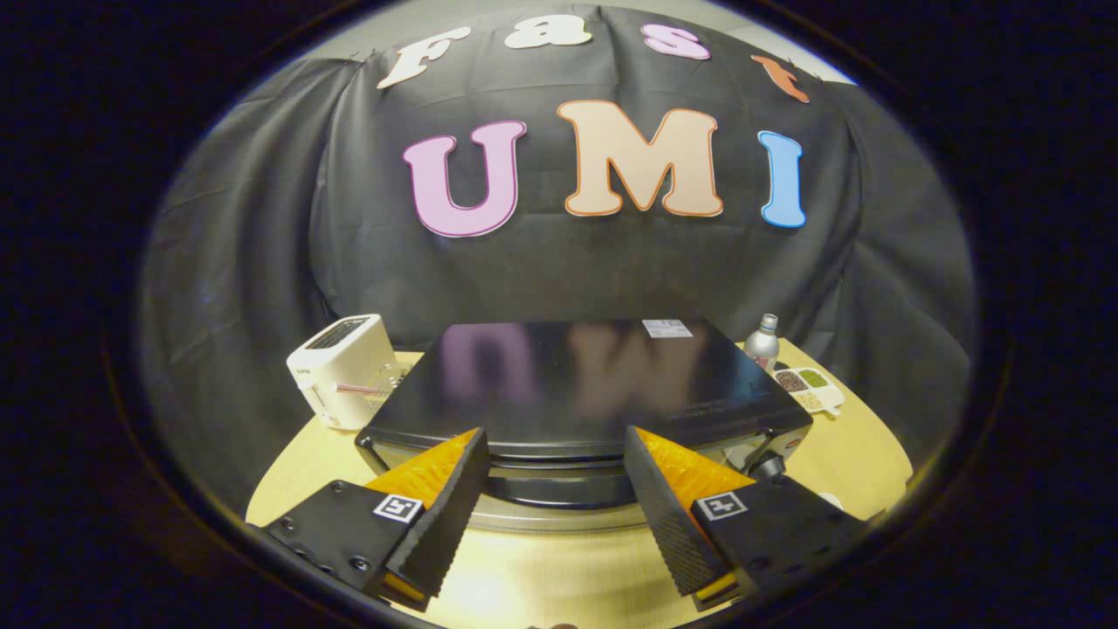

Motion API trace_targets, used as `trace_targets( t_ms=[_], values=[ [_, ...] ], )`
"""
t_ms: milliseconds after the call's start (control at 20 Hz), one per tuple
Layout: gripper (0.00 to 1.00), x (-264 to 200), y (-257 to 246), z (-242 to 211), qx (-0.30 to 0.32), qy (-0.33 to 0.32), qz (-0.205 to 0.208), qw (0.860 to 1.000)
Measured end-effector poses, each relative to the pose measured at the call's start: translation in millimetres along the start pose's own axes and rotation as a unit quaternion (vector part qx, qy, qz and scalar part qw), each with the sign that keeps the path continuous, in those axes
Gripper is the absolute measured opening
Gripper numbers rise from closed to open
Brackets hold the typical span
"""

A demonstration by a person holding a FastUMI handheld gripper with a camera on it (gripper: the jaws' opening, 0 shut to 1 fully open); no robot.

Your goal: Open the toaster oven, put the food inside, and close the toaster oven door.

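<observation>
- Oven [576, 384] sits mid-counter [559, 577], seen from above its glossy black top; its front edge, with a dark bar that I take for the door handle [559, 491], lies just ahead of the gripper [559, 489].
- Gripper fingers apart, holding nothing, set either side of the oven's front, likely lined up to reach the handle.
- Door looks closed, so opening is judged still to do.
- Food not identified (a tray [810, 388] of small portions sits right of the oven, bottle [762, 342] behind it).
- Toaster [343, 369] stands left of the oven, well out of the door's swing.
</observation>
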State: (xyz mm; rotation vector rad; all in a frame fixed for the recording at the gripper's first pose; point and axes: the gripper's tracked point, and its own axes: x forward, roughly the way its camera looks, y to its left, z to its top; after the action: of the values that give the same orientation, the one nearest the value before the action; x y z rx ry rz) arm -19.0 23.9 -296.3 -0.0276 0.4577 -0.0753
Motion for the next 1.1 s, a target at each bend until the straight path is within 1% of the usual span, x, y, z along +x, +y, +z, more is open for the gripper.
trace_targets(
  t_ms=[200, 450, 800, 1100],
  values=[
    [0.98, -17.6, -1.4, -9.5, -0.001, 0.015, 0.001, 1.000],
    [0.98, -45.0, -5.5, -33.4, 0.002, 0.063, -0.007, 0.998],
    [0.98, -83.4, -10.2, -86.9, -0.005, 0.145, -0.015, 0.989],
    [0.98, -93.0, -14.6, -132.9, -0.003, 0.200, -0.017, 0.980]
  ],
)
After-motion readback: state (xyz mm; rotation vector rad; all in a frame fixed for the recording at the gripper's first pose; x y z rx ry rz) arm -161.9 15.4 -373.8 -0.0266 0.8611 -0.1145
